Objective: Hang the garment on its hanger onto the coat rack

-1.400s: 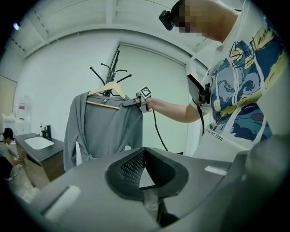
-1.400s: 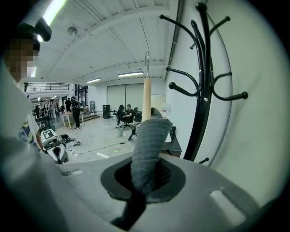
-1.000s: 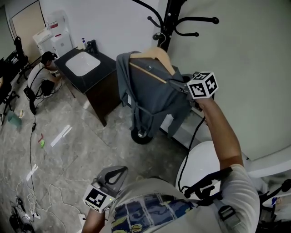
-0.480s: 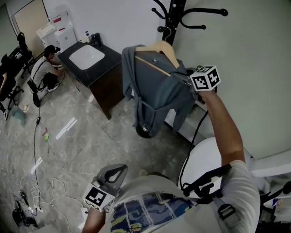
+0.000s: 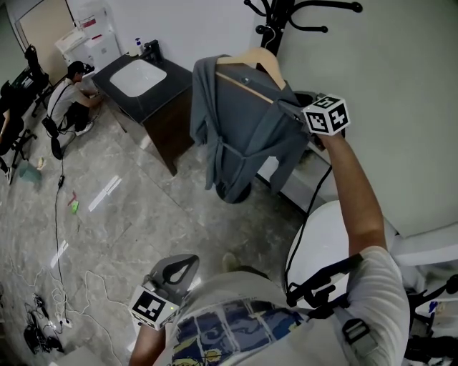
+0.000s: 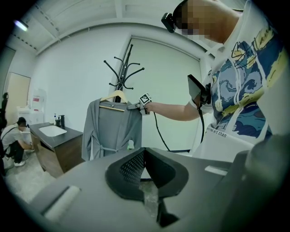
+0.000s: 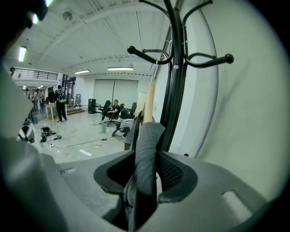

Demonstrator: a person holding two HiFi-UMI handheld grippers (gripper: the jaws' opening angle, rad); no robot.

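A grey garment [image 5: 243, 136] hangs from a wooden hanger [image 5: 254, 61] close to the black coat rack [image 5: 283, 14]. The hanger's hook [image 5: 266, 32] sits at a low peg by the pole; I cannot tell if it rests on it. My right gripper [image 5: 297, 114] is at the garment's right shoulder. Its jaws are opening, and the cloth-covered hanger end [image 7: 144, 154] stands between them with a gap on the left side. My left gripper [image 5: 182, 261] is held low by my waist, shut and empty. The left gripper view shows the garment [image 6: 113, 129] from afar.
A dark cabinet with a white sink [image 5: 139, 78] stands left of the rack, and a person [image 5: 68, 93] crouches beside it. Cables [image 5: 57, 214] lie on the tiled floor. A white round seat [image 5: 329, 250] is under my right arm, by the wall.
The garment, hanger and right gripper have shifted up and right, closer to the rack's pole. The left gripper has stayed by my waist.
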